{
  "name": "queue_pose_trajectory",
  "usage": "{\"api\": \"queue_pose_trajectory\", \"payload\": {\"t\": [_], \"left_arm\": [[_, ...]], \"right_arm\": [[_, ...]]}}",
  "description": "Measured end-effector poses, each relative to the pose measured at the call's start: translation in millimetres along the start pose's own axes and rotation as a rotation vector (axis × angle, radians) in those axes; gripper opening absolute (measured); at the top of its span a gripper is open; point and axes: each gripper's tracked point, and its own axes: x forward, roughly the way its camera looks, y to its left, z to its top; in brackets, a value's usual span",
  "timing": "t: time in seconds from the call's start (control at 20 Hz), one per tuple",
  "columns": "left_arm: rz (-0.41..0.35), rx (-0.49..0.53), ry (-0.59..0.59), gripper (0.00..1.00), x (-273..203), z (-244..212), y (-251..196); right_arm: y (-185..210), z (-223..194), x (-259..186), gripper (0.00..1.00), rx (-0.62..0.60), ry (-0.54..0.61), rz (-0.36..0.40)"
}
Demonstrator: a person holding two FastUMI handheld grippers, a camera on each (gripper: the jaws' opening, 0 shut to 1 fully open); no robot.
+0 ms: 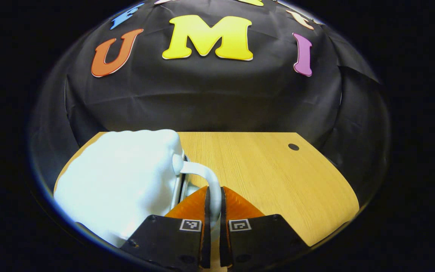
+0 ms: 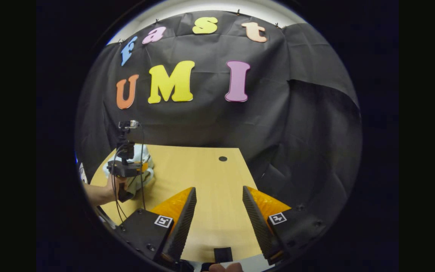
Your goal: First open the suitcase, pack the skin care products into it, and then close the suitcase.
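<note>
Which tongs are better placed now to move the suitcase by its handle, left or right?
Left. The left tongs are already shut on the handle of the suitcase. The right tongs are open over bare table, away from the suitcase.

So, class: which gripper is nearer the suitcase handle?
Left. The left gripper is shut on the suitcase handle; the right gripper is open, apart over bare table.

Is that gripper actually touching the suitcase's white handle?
Touching. In the left gripper view, the left gripper has both fingers closed on the curved handle of the suitcase, with no gap showing.
</note>
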Motion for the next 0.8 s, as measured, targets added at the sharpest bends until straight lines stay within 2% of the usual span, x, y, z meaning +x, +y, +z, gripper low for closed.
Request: {"api": "queue_pose_trajectory", "payload": {"t": [0.2, 0.45, 0.5, 0.55, 0.65, 0.7, 0.75, 0.8], "left_arm": [[0.007, 0.051, 0.014, 0.12, 10, -14, -9], [0.065, 0.12, 0.012, 0.17, 17, -24, -7], [0.074, 0.128, 0.016, 0.29, 18, -24, -7], [0.07, 0.13, 0.017, 0.21, 20, -24, -9], [0.054, 0.125, 0.0, 0.34, 20, -22, -19], [0.051, 0.129, -0.012, 0.52, 17, -20, -22], [0.045, 0.13, -0.023, 0.61, 18, -11, -14], [0.038, 0.127, -0.027, 0.77, 13, -12, -16]], "right_arm": [[2, 8, 0, 0.74, -0.001, 0.001, -0.001], [5, 11, -4, 0.73, -0.005, 0.001, -0.006], [4, 11, -6, 0.69, -0.009, 0.001, -0.007], [4, 11, -7, 0.69, -0.011, 0.0, -0.006], [7, 13, -8, 0.69, -0.012, -0.005, -0.006], [7, 14, -9, 0.69, -0.013, -0.01, -0.006], [9, 15, -8, 0.73, -0.011, -0.015, -0.003], [10, 14, -9, 0.69, -0.01, -0.018, 0.0]]}}
